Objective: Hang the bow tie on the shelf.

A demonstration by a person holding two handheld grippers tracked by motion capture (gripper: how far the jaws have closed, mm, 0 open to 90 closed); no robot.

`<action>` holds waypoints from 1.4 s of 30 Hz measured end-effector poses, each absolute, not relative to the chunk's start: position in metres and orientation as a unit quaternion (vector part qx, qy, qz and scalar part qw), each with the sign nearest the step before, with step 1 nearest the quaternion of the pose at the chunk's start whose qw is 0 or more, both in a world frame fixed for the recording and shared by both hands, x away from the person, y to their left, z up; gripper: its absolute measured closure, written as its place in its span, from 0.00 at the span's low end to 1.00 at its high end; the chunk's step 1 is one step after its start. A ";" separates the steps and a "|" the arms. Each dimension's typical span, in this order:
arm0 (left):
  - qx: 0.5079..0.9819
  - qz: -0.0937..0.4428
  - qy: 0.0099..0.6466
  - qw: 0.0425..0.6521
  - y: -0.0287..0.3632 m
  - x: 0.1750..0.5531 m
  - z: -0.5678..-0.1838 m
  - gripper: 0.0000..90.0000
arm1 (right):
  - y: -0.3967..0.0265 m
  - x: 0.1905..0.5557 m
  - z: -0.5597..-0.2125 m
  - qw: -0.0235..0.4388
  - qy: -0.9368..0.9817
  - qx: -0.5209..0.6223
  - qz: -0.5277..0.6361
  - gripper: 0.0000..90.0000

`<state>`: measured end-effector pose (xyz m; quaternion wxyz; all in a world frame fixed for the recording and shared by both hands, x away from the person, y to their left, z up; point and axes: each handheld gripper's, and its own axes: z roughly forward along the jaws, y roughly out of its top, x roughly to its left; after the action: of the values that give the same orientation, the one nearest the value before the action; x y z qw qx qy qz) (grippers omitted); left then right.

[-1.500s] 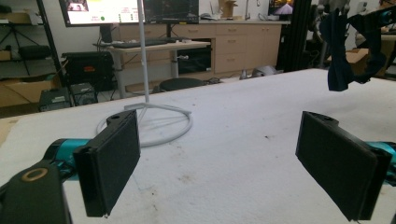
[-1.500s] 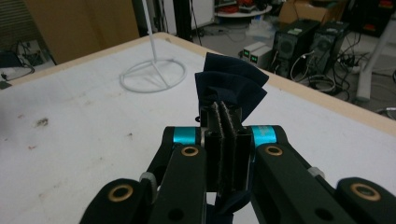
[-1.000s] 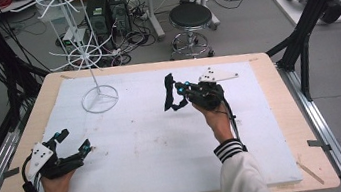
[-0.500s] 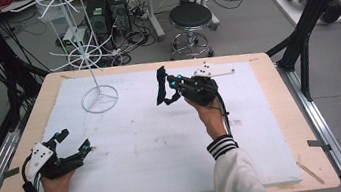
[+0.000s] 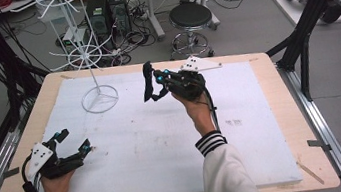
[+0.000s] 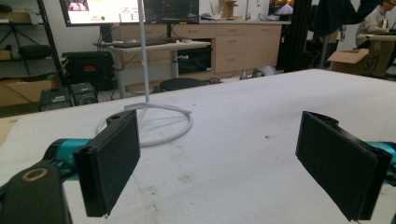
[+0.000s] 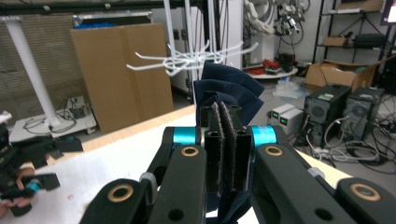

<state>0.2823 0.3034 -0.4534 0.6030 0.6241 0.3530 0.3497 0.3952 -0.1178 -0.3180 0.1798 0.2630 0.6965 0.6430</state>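
My right gripper [image 5: 149, 80] is held above the far middle of the white board, shut on a dark navy cloth [image 5: 149, 91] that hangs from its jaws. The right gripper view has the jaws [image 7: 224, 122] pressed together with the navy cloth [image 7: 229, 86] bunched above them, and the white hooks of a wire rack [image 7: 196, 58] just beyond. That rack [image 5: 100, 98] stands on its ring base at the far left of the board. My left gripper [image 5: 75, 142] rests at the near left, open and empty, its jaws [image 6: 219, 158] wide apart facing the rack base [image 6: 154, 123].
A white foam board [image 5: 165, 142] covers most of the wooden table [image 5: 281, 110]. Beyond the far edge stand a black stool [image 5: 190, 17] and computer towers [image 5: 108, 9]. Black frame posts [image 5: 313, 10] rise at the table's right and left sides.
My right hand has carried the navy cloth leftward and a little upward, closer to the wire rack. The left hand has stayed where it was.
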 end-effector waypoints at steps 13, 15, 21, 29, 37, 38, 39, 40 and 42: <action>0.625 0.348 0.354 0.603 0.304 0.282 -0.453 0.16 | -0.076 0.405 -0.301 0.159 0.707 0.232 0.650 0.98; 0.625 0.348 0.353 0.603 0.304 0.282 -0.453 0.16 | -0.069 0.406 -0.298 0.156 0.710 0.227 0.648 0.97; 0.624 0.348 0.353 0.604 0.304 0.282 -0.453 0.16 | -0.048 0.408 -0.294 0.150 0.715 0.210 0.650 0.98; 0.623 0.347 0.354 0.605 0.304 0.282 -0.453 0.16 | -0.028 0.412 -0.288 0.139 0.718 0.198 0.653 0.98; 0.621 0.347 0.355 0.606 0.304 0.283 -0.454 0.16 | -0.011 0.418 -0.288 0.126 0.720 0.194 0.654 0.98; 0.621 0.347 0.355 0.607 0.304 0.283 -0.454 0.16 | -0.010 0.419 -0.288 0.123 0.721 0.196 0.654 0.97; 0.621 0.347 0.355 0.607 0.304 0.283 -0.454 0.16 | -0.008 0.420 -0.289 0.121 0.721 0.198 0.653 0.97; 0.621 0.347 0.355 0.607 0.304 0.283 -0.454 0.16 | -0.006 0.422 -0.290 0.121 0.722 0.195 0.653 0.98; 0.621 0.347 0.355 0.607 0.304 0.283 -0.454 0.16 | -0.003 0.424 -0.291 0.119 0.723 0.196 0.652 0.98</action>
<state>0.2828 0.3042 -0.4536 0.6067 0.6211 0.3549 0.3466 0.4235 -0.0029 -0.2911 0.1187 0.1961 0.7229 0.6519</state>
